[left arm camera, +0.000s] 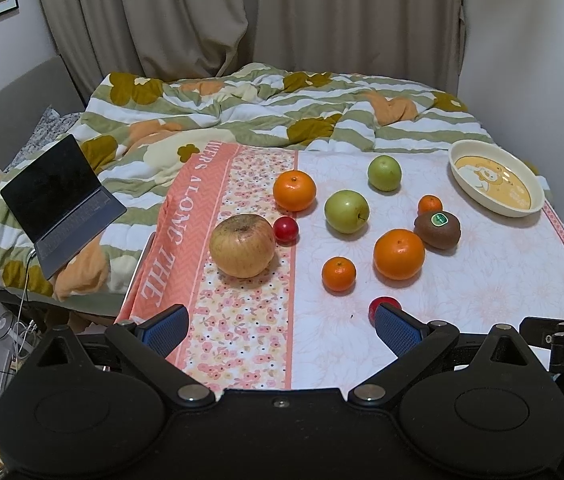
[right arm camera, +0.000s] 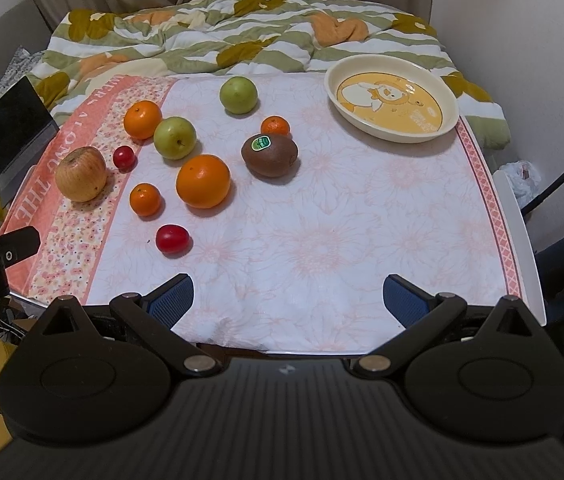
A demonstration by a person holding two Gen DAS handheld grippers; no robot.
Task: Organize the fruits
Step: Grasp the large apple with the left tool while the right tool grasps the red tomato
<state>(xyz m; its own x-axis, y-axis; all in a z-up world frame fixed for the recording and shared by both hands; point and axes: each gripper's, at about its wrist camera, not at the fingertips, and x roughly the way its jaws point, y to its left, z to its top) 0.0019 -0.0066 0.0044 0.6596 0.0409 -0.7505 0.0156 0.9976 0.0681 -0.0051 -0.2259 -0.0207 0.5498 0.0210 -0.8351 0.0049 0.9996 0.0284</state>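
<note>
Left wrist view: we are holding the left gripper [left arm camera: 282, 330] released, jaws spread wide, nothing between the blue pads [left arm camera: 164, 330]. A red cherry tomato [left arm camera: 381, 307] is sitting just beyond the right-hand pad, partly hidden by it. Ahead of the jaws and slightly left we are seeing a large yellowish apple [left arm camera: 242, 246], with a second cherry tomato [left arm camera: 285, 230] touching or nearly touching its far side. Farther ahead, a big orange [left arm camera: 399, 254], a small mandarin [left arm camera: 338, 274], two green apples [left arm camera: 346, 211] and a stickered kiwi [left arm camera: 437, 230] are lying apart on the floral cloth [left arm camera: 250, 332].

Right wrist view: we are holding the right gripper [right arm camera: 287, 300] equally released and empty, over bare cloth. All fruit is lying ahead and left of its jaws; the cream dish [right arm camera: 391, 98] is sitting far ahead, to the right, holding no fruit.
</note>
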